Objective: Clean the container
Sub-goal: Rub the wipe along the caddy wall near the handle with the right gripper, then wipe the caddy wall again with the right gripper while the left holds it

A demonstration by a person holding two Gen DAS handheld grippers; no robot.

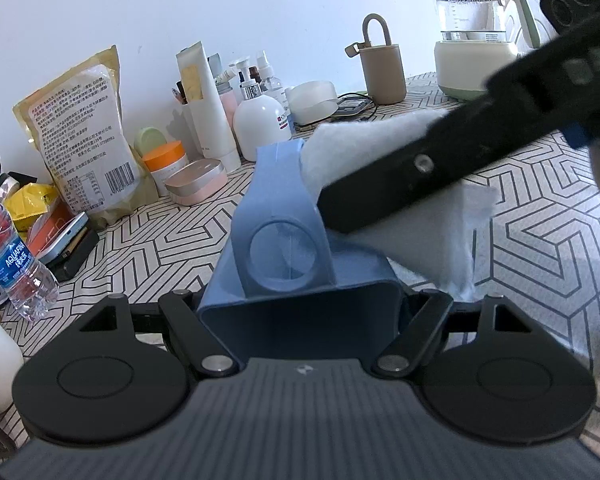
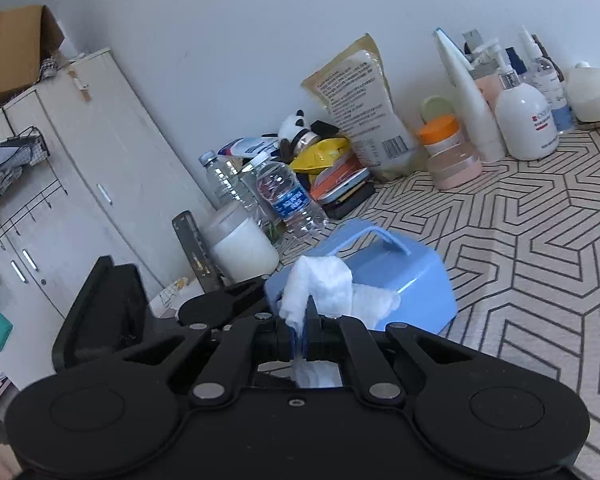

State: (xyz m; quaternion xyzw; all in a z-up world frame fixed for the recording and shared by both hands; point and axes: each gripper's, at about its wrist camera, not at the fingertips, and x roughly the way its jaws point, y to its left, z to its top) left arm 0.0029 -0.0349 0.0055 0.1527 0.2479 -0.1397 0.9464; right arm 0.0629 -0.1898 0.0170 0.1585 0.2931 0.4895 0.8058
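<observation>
The left gripper [image 1: 300, 312] is pinching the near end of the blue container [image 1: 284, 240], fingers spread across its width; its long axis is running away from the camera, tipped above the patterned worktop [image 1: 540, 220]. The right gripper [image 2: 299, 336], fingers pressed together, is pinching a white cloth [image 2: 320, 284] against it.

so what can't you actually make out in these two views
- Left claw fingertips: left wrist view, hidden behind the blue container.
- Container's inside: both views, covered by the white cloth; dirt not visible.
- Right claw pads: right wrist view, buried in cloth.
- Pouch print: too small.
</observation>
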